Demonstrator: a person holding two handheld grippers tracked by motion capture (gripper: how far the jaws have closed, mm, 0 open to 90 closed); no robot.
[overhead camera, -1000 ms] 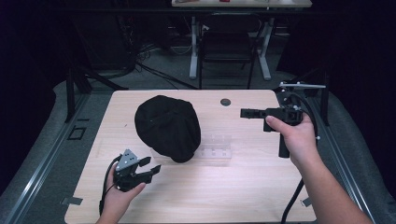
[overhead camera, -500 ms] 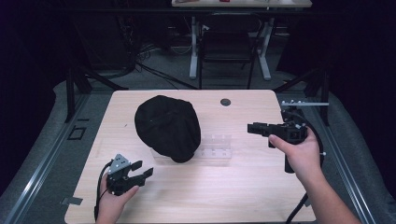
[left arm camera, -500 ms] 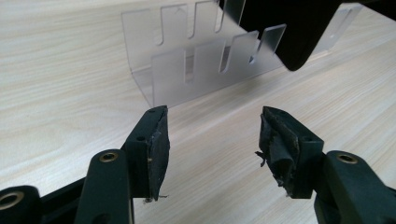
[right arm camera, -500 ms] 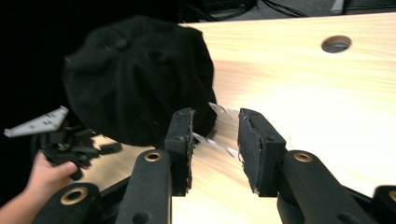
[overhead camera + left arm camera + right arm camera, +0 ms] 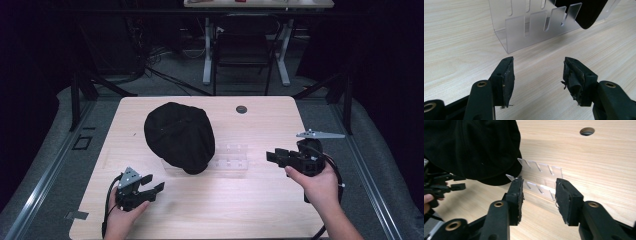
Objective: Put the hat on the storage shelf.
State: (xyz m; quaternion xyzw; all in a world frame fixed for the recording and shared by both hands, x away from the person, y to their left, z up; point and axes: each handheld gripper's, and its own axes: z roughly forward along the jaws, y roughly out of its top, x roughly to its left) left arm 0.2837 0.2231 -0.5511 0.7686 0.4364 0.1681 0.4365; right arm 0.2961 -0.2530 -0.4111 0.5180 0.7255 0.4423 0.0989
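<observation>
Ahead of right gripper (image 5: 272, 156): a clear slotted rack (image 5: 231, 156) lies just beyond the jaw tips, near but not touched; in the right gripper view the rack (image 5: 541, 178) sits straight past the gap between the two pads.
Right gripper state: jaws have just been opening and stand well apart, with nothing between them.
Rack's long axis: it runs from the right gripper toward the black cap (image 5: 179, 136), so this gripper faces one short end of it.
Cap relative to rack: the cap's (image 5: 471, 147) brim overhangs the rack's far end as seen from the right gripper; whether they touch I cannot tell.
Ahead of left gripper (image 5: 155, 189): the rack (image 5: 534, 27) stands farther off, beyond a stretch of bare desk (image 5: 456, 40), with the cap's edge (image 5: 586, 12) over its far corner.
Left gripper state: jaws wide apart and empty, held low over the desk.
Nearer hand: the right, by my reading; its jaws line up with the rack's free end, while the left would have to travel forward under the cap.
Likely turn of the move: closing on the rack's walls from the right end, clear of the cap.
</observation>
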